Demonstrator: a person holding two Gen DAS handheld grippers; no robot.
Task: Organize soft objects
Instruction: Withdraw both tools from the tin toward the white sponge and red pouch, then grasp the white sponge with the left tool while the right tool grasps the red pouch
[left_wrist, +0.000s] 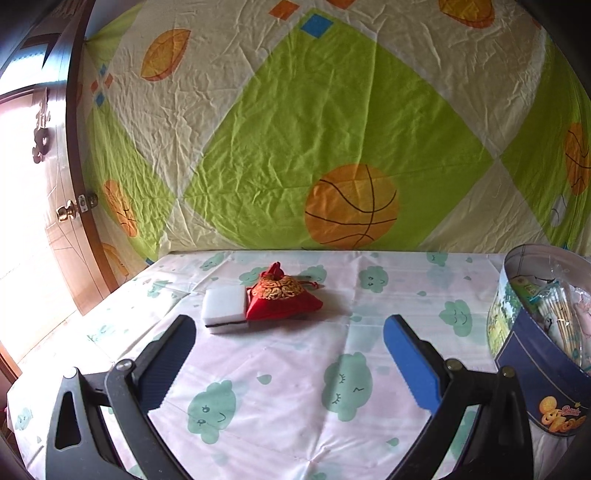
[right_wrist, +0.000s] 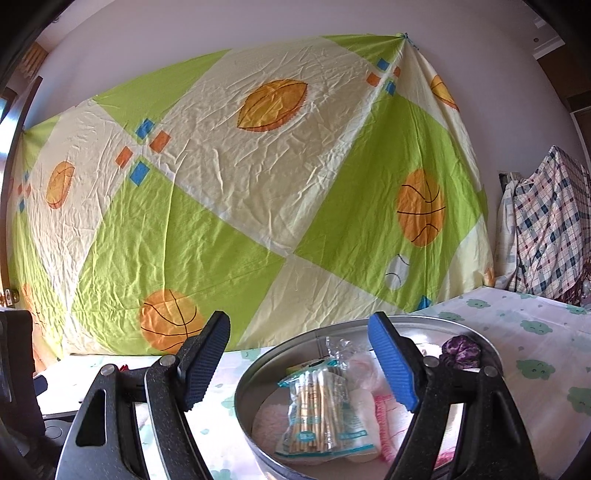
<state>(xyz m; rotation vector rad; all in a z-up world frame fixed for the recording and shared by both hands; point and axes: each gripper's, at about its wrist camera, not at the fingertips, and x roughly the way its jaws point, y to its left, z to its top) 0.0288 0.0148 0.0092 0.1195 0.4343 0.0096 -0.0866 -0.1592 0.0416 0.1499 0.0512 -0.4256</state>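
My left gripper (left_wrist: 290, 341) gapes wide, empty; red pouch (left_wrist: 282, 299) lies dead ahead toward the table's (left_wrist: 369, 295) far edge, sponge (left_wrist: 224, 309) touching its left. Right gripper (right_wrist: 299, 354) hangs wide over the tin (right_wrist: 258, 365).

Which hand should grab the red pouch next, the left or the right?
Left. The left gripper is open and points straight at the red pouch beside the white sponge. The right gripper hangs over the round tin, and its view barely shows the pouch.

Red pouch (left_wrist: 282, 301) touching white sponge (left_wrist: 224, 308)
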